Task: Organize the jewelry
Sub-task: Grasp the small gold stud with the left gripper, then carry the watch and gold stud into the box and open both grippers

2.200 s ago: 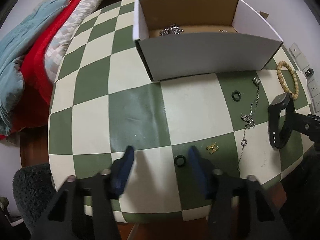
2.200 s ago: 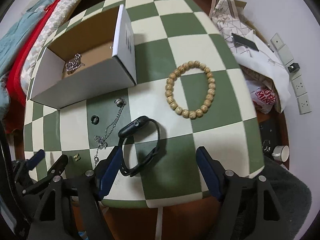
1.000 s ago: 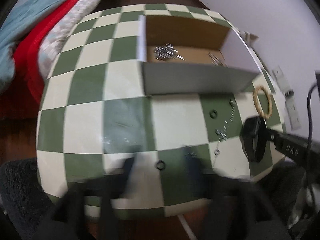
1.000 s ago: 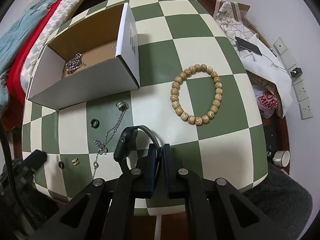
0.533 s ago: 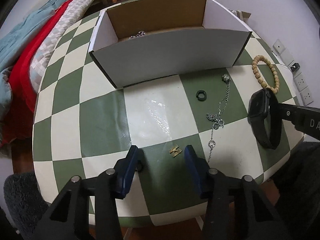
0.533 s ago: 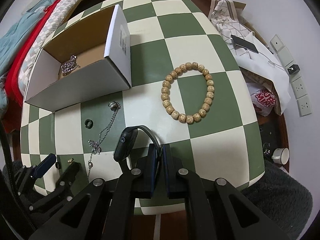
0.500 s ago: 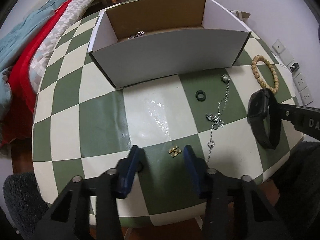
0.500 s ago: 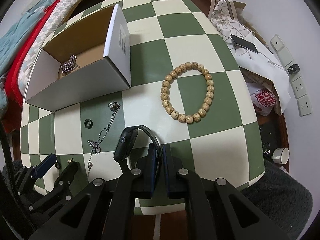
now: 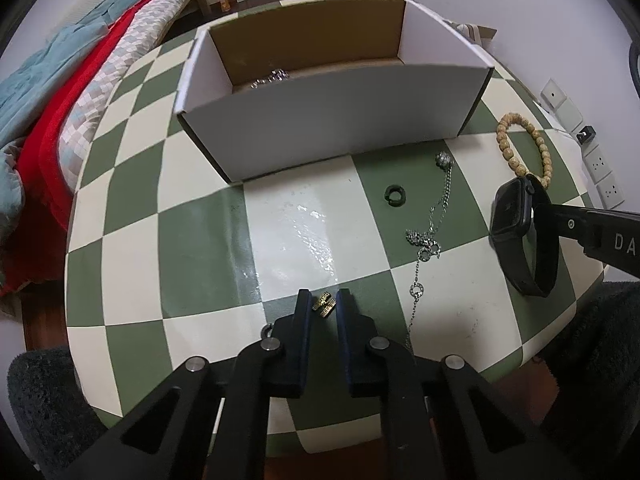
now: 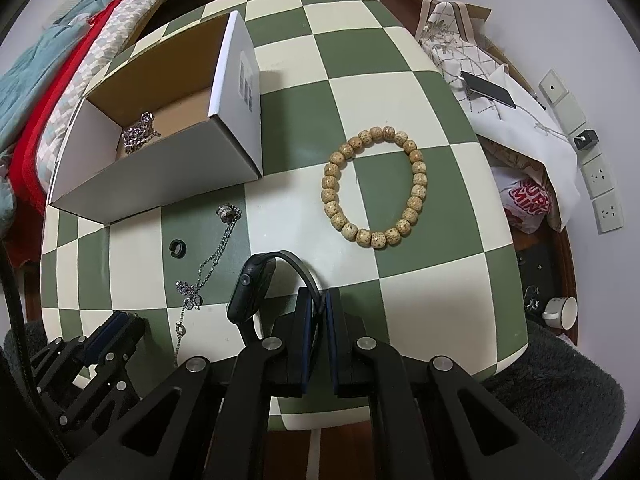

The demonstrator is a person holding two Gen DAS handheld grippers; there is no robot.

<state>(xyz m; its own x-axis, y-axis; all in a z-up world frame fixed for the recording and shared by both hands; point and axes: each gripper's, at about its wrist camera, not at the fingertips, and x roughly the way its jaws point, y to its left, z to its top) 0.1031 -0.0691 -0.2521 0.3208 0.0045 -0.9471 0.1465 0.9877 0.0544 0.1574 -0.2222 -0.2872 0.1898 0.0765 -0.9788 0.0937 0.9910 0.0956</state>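
Left wrist view: a small gold charm [image 9: 324,305] is pinched between the left tongs [image 9: 322,304] on the checkered surface [image 9: 200,240], in front of the open white box [image 9: 332,128]. A black smartwatch [image 10: 256,286] is clamped by its strap in the right tongs [image 10: 317,312], nearer than the box's right corner. The tiny charm could be squeezed out sideways if lifted carelessly, and the watch, gripped only by a thin strap, could swing or be dropped short of the box.

Both grippers' jaws nearly closed
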